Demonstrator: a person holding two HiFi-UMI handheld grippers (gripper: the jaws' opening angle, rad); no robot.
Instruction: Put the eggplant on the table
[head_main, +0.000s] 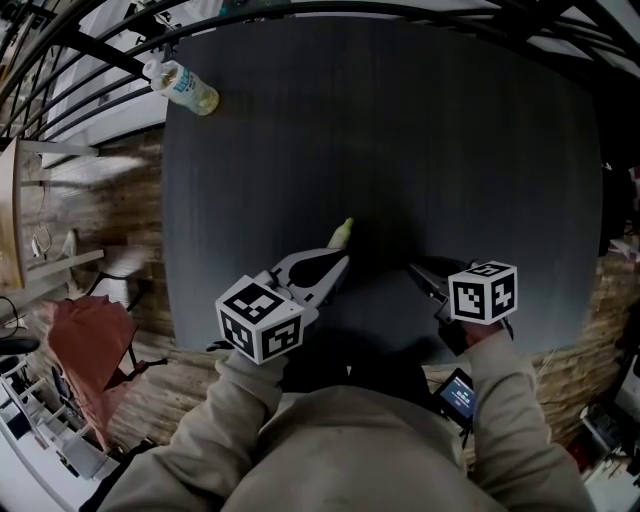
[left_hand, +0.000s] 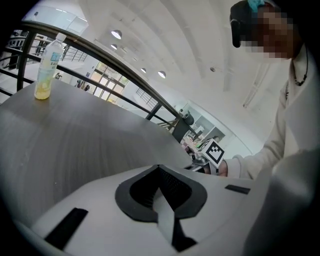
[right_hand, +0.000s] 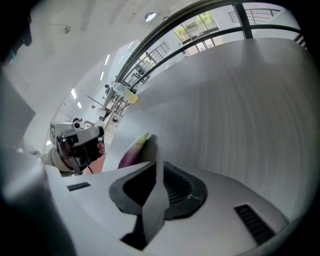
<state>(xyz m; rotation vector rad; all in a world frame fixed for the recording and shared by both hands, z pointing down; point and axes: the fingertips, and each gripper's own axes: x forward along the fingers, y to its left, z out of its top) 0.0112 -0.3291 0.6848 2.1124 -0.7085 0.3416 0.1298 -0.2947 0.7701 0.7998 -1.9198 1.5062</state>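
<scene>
1. On the dark grey tabletop (head_main: 450, 150), near its front edge, a slim purple eggplant with a pale green stem (head_main: 342, 233) is lying flat, just ahead of the left gripper's tips.
2. Left gripper (head_main: 343, 262), a white two-jaw tool with a marker cube, is keeping its jaws together and gripping nothing.
3. Right gripper (head_main: 413, 268), matching build, is showing a narrow slit between its jaws. It is empty and is sitting apart from the eggplant.
4. A clear plastic bottle of yellowish liquid (head_main: 183, 87) is standing upright at the far left corner.
</scene>
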